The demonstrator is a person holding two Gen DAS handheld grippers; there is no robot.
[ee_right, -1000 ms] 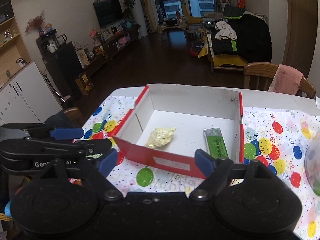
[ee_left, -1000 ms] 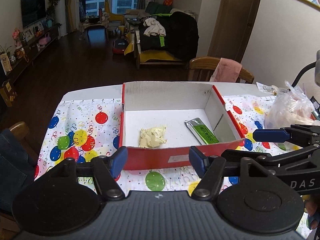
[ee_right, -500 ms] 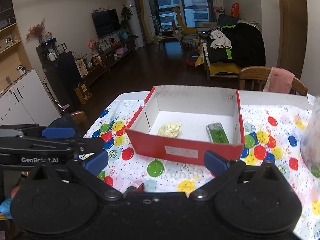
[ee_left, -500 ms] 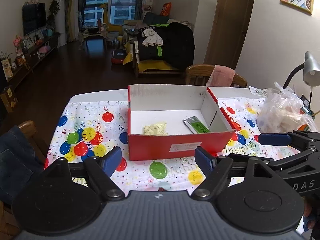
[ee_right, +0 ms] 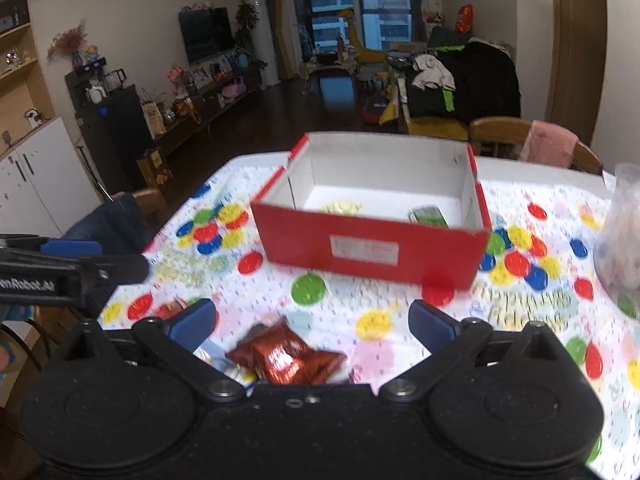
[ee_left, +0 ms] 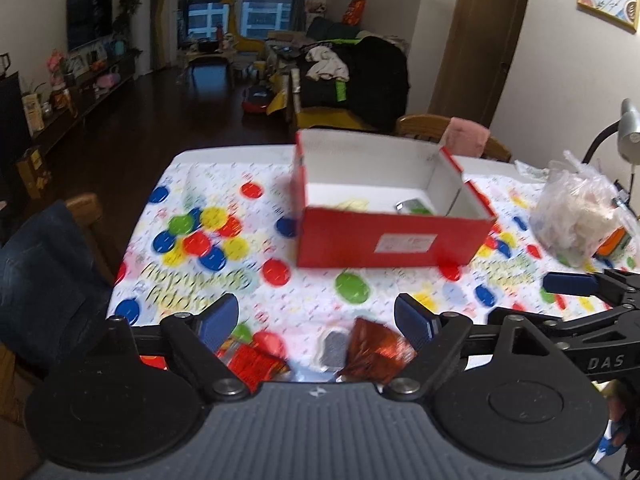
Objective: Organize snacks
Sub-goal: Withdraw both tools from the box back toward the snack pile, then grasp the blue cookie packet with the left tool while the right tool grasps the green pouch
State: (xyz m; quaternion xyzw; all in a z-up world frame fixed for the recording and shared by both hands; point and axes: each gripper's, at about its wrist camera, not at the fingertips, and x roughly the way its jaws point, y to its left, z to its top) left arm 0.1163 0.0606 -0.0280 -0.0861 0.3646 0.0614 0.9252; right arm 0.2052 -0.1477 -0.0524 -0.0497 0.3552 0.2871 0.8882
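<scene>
1. Left wrist view: the left gripper (ee_left: 316,316) has its blue-padded jaws spread wide. They have just been opening, and nothing is gripped between them.
2. Below the gap, at the near edge of the tablecloth (ee_left: 280,280), lie loose snacks: a copper-red foil packet (ee_left: 376,352) by the right pad, a red packet (ee_left: 252,360) by the left pad, and a small grey item (ee_left: 334,346) between the two. None touches a pad.
3. The red box (ee_left: 392,244) stands farther off, right of centre, open at the top with a white inside. A pale yellow snack (ee_left: 352,205) and a green packet (ee_left: 418,207) lie on its floor, mostly hidden by the near wall.
4. A clear plastic bag (ee_left: 576,216) sits at the far right of the table. The right gripper's arm (ee_left: 572,284) crosses the right edge of this view.
5. Right wrist view: the right gripper (ee_right: 312,316) holds its jaws very wide apart. They have just been opening, and they grip nothing.
6. The foil packet (ee_right: 286,356) lies on the cloth below the gap, nearer the left pad, apart from both pads.
7. The box (ee_right: 372,240) sits beyond, centred, with the yellow snack (ee_right: 342,207) left and the green packet (ee_right: 428,215) right inside it.
8. The left gripper's arm (ee_right: 72,272) enters from the left edge. The plastic bag (ee_right: 620,240) shows at the right edge.
</scene>
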